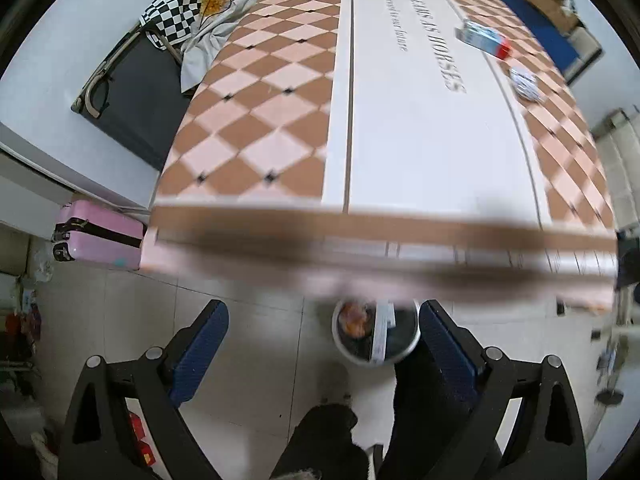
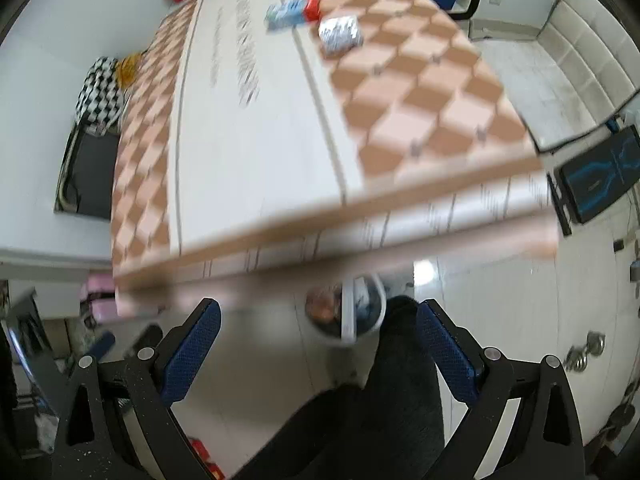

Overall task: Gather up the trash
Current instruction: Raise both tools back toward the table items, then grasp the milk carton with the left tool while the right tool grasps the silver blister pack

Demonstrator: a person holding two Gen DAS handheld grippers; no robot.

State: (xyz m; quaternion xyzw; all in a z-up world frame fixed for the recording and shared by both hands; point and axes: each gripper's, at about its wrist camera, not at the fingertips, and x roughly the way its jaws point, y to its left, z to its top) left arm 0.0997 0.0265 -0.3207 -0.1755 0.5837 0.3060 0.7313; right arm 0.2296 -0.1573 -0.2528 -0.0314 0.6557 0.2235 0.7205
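Both my grippers empty, jaws apart.
Ahead of my left gripper [image 1: 324,330] and right gripper [image 2: 318,330]: trash bin [image 1: 414,342], carton [image 2: 294,12], foil packet [image 2: 340,34].

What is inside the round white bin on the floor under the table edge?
The round white bin holds orange-brown trash and a long white flat piece. The overhanging checked tablecloth hides its far rim; deeper contents are too blurred.
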